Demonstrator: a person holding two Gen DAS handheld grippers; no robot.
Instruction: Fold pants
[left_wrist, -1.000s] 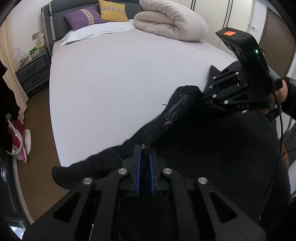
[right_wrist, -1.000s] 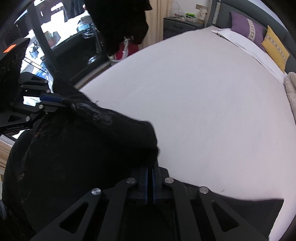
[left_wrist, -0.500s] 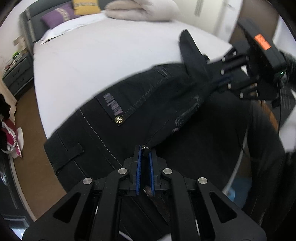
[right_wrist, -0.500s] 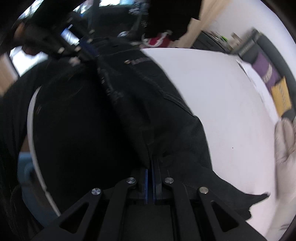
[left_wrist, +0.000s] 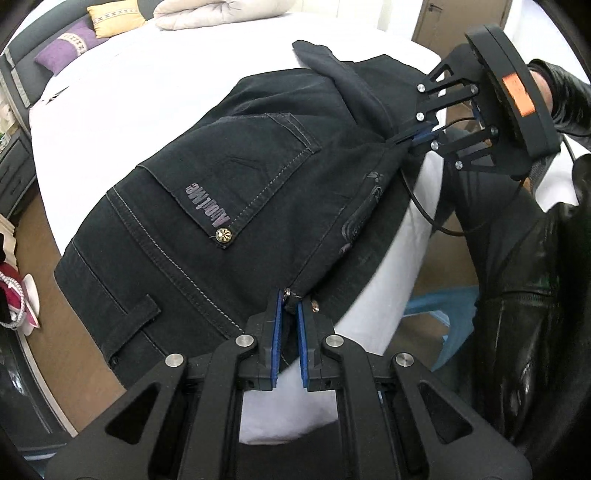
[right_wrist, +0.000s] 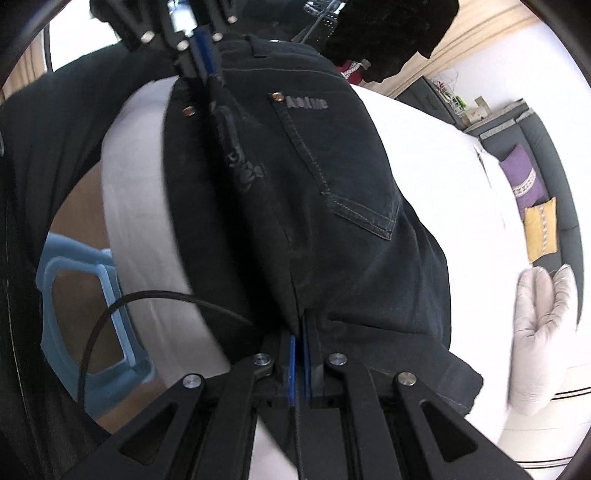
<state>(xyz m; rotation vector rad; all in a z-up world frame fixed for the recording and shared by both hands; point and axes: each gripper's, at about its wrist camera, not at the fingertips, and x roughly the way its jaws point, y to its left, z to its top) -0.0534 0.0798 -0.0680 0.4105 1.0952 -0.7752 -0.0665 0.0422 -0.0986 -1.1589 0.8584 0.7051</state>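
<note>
Black denim pants (left_wrist: 229, 206) draping limp, heavyish, across white bed (left_wrist: 122, 92); gripping well at waistband: left gripper (left_wrist: 290, 301) & right gripper (right_wrist: 300, 334) both clamping it.

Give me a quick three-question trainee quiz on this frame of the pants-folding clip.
1. True or false: both grippers are closed on the pants.
2. Which pillow lies nearer the folded duvet: purple or yellow?
3. What shows on the pocket beside the metal stud?

Key:
1. True: the left gripper and the right gripper each pinch the dark fabric at its near edge.
2. The yellow pillow; the purple pillow lies beyond it.
3. A lettered label.
</note>
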